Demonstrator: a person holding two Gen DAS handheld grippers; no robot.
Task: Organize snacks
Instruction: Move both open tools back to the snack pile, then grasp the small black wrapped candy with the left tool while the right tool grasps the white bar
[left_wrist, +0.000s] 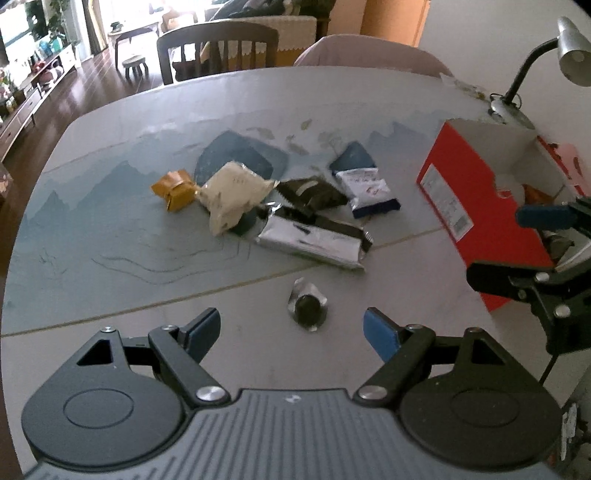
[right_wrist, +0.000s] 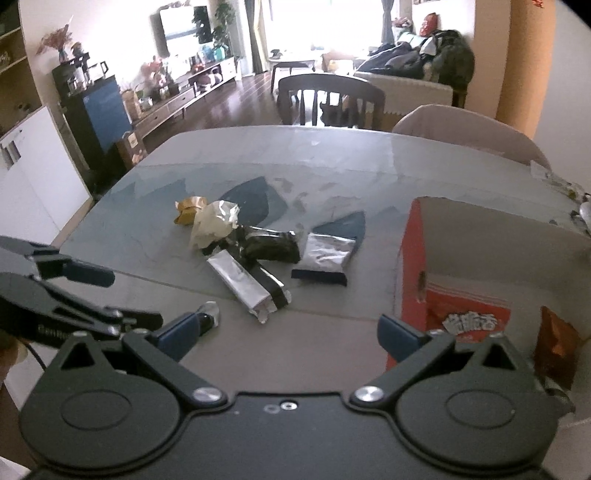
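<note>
Box (right_wrist: 410, 258) interior half hidden; snack (right_wrist: 557, 343) indistinct.

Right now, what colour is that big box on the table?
The box is red-orange outside, pale inside; the left wrist view shows it best.

We see a grey table with a blue mountain print (left_wrist: 110, 206) carrying a loose cluster of foil snack packets (left_wrist: 312, 240), one small round foil-wrapped snack (left_wrist: 307, 308) apart, and an open red cardboard box (left_wrist: 465, 195).
</note>
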